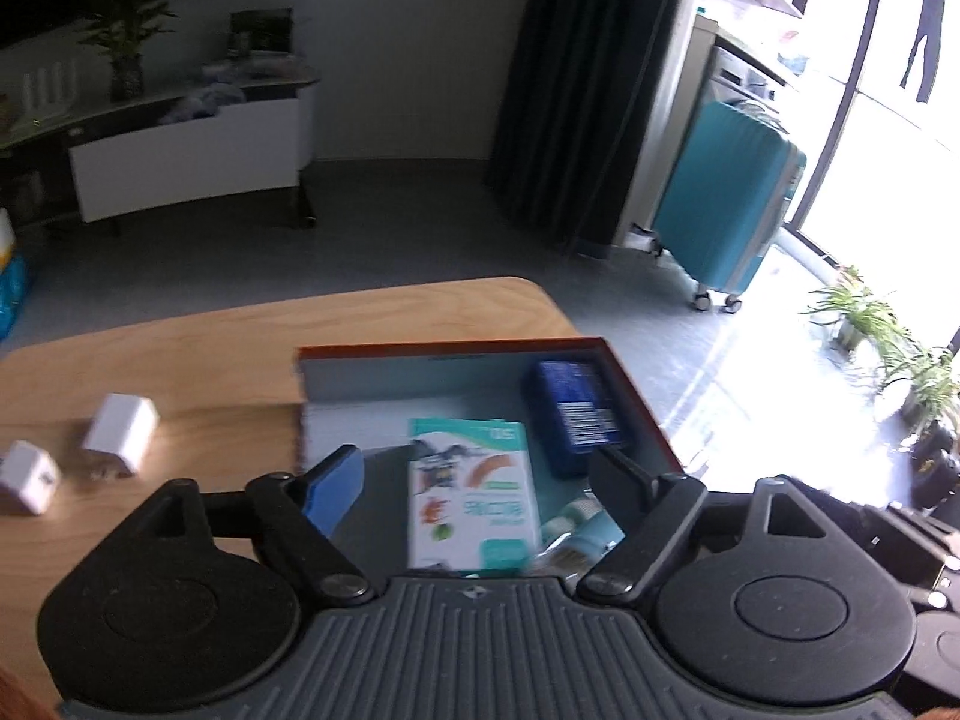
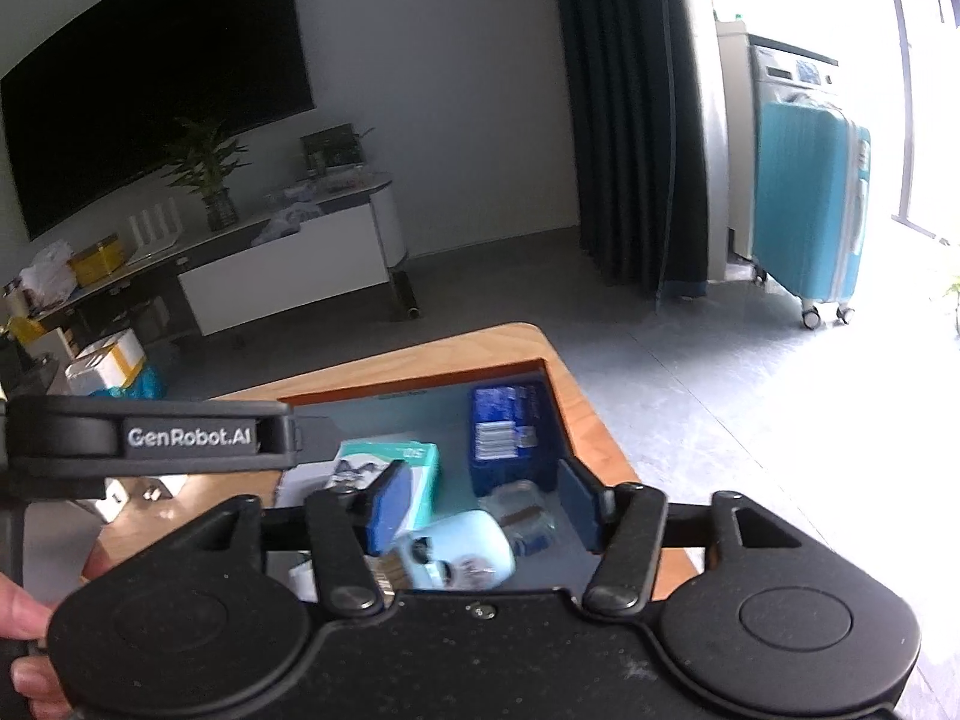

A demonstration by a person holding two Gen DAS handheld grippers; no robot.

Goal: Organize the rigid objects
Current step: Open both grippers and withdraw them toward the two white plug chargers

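Observation:
An open red-rimmed box (image 1: 636, 384) with a teal floor sits on the wooden table (image 1: 180, 354). Inside lie a white-and-teal carton (image 1: 471, 498) and a dark blue packet (image 1: 576, 408), with a pale blue item near the front. My left gripper (image 1: 480, 474) hovers open and empty above the carton. Two white charger cubes (image 1: 120, 432) (image 1: 27, 477) lie on the table left of the box. In the right wrist view my right gripper (image 2: 483, 507) is open and empty above the box (image 2: 555, 408), over the pale blue object (image 2: 462, 552) and a clear small item (image 2: 519, 510). The left gripper's body (image 2: 150, 441) crosses that view.
The table's far edge and right corner (image 2: 528, 336) lie close behind the box. A teal suitcase (image 1: 729, 210), dark curtain (image 1: 576, 90) and white TV cabinet (image 1: 186, 162) stand on the floor beyond. Potted plants (image 1: 870, 324) sit by the bright window.

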